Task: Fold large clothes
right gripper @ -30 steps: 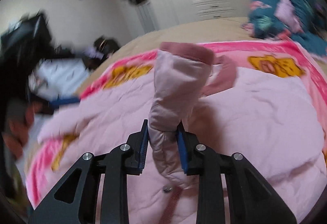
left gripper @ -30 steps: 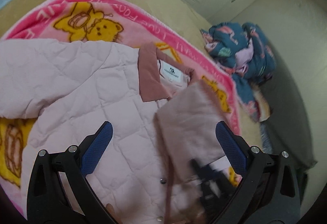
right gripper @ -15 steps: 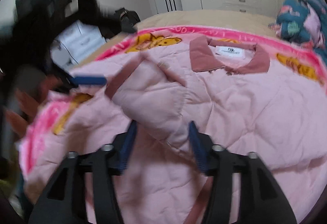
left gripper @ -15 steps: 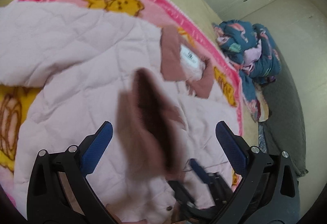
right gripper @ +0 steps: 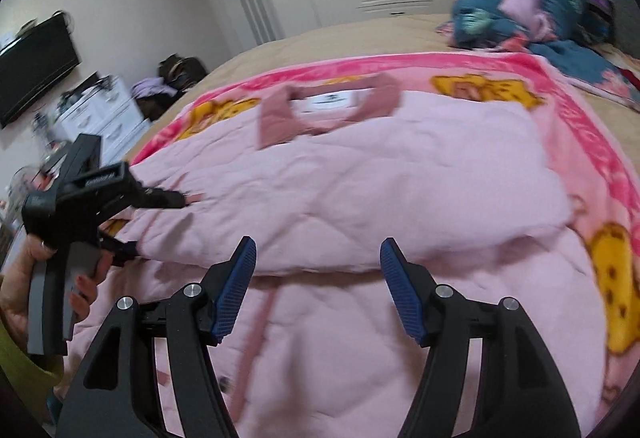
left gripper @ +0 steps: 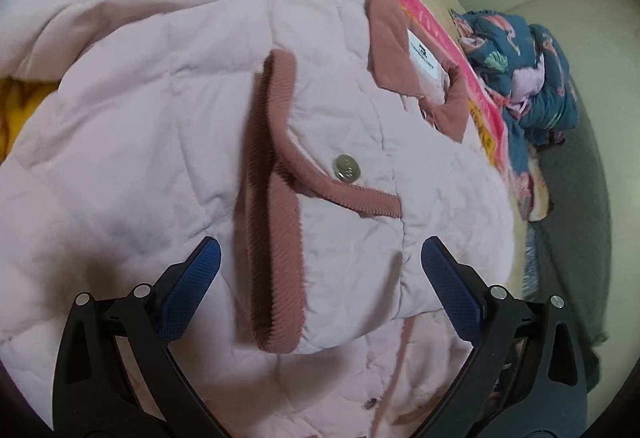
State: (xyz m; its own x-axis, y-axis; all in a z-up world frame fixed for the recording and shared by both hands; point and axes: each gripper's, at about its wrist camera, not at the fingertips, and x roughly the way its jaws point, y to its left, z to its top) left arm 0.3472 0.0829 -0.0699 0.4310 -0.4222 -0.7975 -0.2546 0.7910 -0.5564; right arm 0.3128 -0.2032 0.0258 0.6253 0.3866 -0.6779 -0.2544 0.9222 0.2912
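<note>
Right claw now spread wide and empty, having let go of the sleeve, which lies folded across the pink jacket between the gaping blue pads of the left claw, jacket flat on the bear-print blanket, a teal bedding heap beyond.

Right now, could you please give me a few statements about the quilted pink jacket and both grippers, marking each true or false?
1. The right gripper is clamped on a sleeve. False: it is open and holds nothing.
2. The quilted pink jacket's sleeve with the dusty-rose corduroy cuff lies folded across its front. True.
3. The left gripper is open. True.
4. The jacket lies on a plain white sheet. False: it lies on a pink cartoon-bear blanket.
</note>
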